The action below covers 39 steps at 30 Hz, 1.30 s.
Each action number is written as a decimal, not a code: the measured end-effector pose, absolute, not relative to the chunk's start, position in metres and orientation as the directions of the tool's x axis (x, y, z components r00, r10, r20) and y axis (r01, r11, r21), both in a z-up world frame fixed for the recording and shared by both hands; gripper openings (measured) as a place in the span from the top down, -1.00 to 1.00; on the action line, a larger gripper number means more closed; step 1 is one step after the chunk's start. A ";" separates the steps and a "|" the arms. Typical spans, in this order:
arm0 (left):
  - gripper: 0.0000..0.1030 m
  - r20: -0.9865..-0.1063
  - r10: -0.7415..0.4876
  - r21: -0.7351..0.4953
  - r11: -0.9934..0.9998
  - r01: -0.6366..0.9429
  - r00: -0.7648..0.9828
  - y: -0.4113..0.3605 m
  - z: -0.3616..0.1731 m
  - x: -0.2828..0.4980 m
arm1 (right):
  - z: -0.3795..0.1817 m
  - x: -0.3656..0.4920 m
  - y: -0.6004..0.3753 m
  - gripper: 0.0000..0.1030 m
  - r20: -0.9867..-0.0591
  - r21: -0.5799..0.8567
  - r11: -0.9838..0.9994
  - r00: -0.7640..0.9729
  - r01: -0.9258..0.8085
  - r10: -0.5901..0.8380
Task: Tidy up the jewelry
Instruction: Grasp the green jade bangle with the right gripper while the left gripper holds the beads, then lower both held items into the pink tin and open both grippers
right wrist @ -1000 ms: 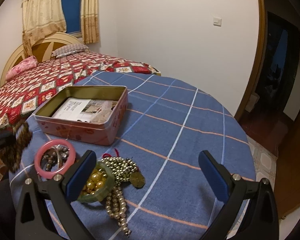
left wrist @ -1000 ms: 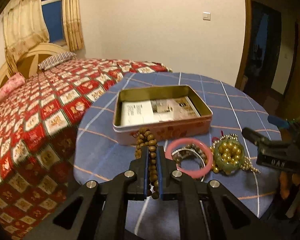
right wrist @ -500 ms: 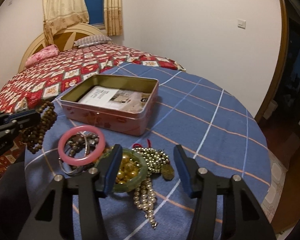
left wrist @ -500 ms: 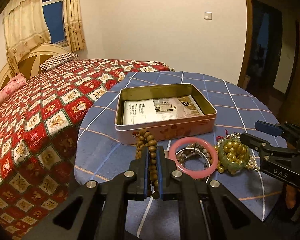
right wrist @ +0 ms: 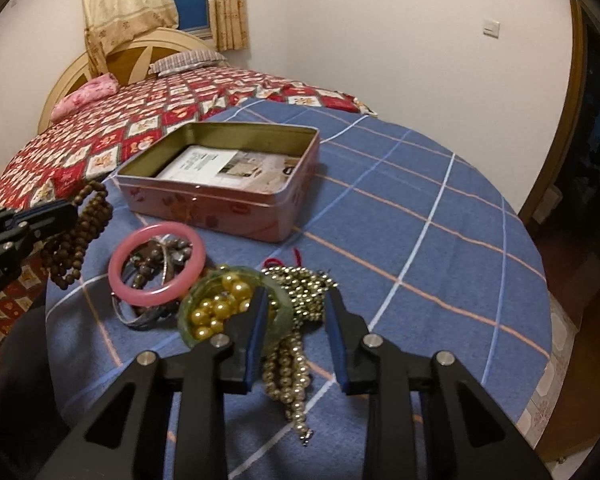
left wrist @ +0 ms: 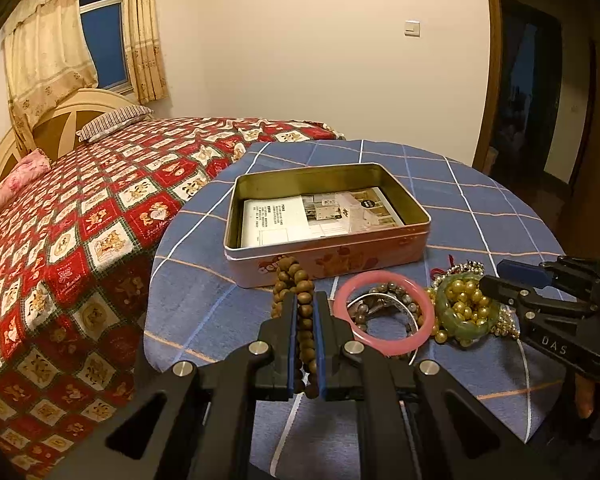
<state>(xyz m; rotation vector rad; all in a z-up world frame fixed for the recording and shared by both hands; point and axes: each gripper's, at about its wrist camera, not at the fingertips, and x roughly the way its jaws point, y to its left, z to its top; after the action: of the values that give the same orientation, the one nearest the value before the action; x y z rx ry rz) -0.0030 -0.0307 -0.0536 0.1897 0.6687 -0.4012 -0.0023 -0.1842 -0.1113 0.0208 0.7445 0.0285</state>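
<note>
My left gripper [left wrist: 304,302] is shut on a brown wooden bead strand [left wrist: 296,280] and holds it above the table in front of the open pink tin [left wrist: 328,258]. The strand [right wrist: 80,236] and the left gripper [right wrist: 56,216] also show in the right wrist view. My right gripper [right wrist: 296,298] is open, its jaws either side of the green bangle's [right wrist: 284,312] right rim and the gold bead necklace [right wrist: 300,284]. It shows at the right in the left wrist view [left wrist: 496,276]. A pink bangle [right wrist: 156,264] lies over metal bracelets [right wrist: 168,250].
The tin [right wrist: 220,204] holds a printed leaflet [right wrist: 228,168]. The round table has a blue checked cloth [right wrist: 420,240]. A bed with a red patterned cover [left wrist: 80,220] stands close on the left. A doorway [left wrist: 540,100] is at the right.
The right gripper has narrowed from wide open and come down over the green bangle and gold beads. The left gripper still holds the wooden beads and has barely moved.
</note>
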 end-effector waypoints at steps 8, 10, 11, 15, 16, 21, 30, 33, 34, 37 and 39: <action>0.87 -0.637 -0.302 0.037 0.907 0.420 0.709 -0.031 -0.054 -0.003 | -0.119 -0.001 -0.178 0.70 -0.697 0.025 0.998 0.714 -0.065 0.064; 0.87 -0.638 -0.303 0.037 0.906 0.421 0.708 -0.031 -0.054 -0.003 | -0.118 -0.003 -0.180 0.74 -0.691 0.044 0.996 0.718 -0.073 0.083; 0.87 -0.639 -0.304 0.036 0.906 0.422 0.707 -0.031 -0.054 -0.003 | -0.116 -0.003 -0.181 0.78 -0.686 0.049 0.996 0.722 -0.074 0.088; 0.87 -0.639 -0.305 0.035 0.906 0.423 0.707 -0.032 -0.054 -0.003 | -0.111 -0.006 -0.181 0.78 -0.674 0.067 0.994 0.730 -0.090 0.112; 0.87 -0.639 -0.305 0.036 0.906 0.423 0.707 -0.032 -0.055 -0.003 | -0.111 -0.006 -0.181 0.79 -0.672 0.069 0.993 0.732 -0.092 0.114; 0.87 -0.634 -0.308 0.033 0.906 0.422 0.710 -0.031 -0.053 -0.004 | -0.103 -0.008 -0.182 0.79 -0.648 0.086 0.992 0.751 -0.091 0.125; 0.87 -0.596 -0.318 0.041 0.905 0.424 0.737 -0.028 -0.035 0.003 | -0.072 -0.009 -0.192 0.81 -0.588 0.105 0.992 0.800 -0.067 0.117; 0.87 -0.579 -0.329 0.036 0.904 0.426 0.746 -0.025 -0.026 0.010 | -0.062 -0.001 -0.191 0.81 -0.578 0.079 0.995 0.810 -0.067 0.100; 0.87 -0.573 -0.329 0.038 0.904 0.425 0.751 -0.024 -0.023 0.013 | -0.059 0.001 -0.191 0.81 -0.576 0.073 0.995 0.812 -0.068 0.098; 0.87 -0.567 -0.337 0.023 0.905 0.424 0.751 -0.021 -0.015 0.026 | -0.050 0.011 -0.188 0.81 -0.564 0.054 0.996 0.821 -0.073 0.091; 0.87 -0.561 -0.335 0.033 0.905 0.425 0.757 -0.022 -0.010 0.035 | -0.045 0.018 -0.187 0.81 -0.558 0.040 0.996 0.825 -0.077 0.086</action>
<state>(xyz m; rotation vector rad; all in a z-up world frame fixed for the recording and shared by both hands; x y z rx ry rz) 0.0345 -0.0220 -0.0100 0.1621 0.5792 -0.4157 0.0176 -0.1869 -0.0452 0.0158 0.5938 0.0867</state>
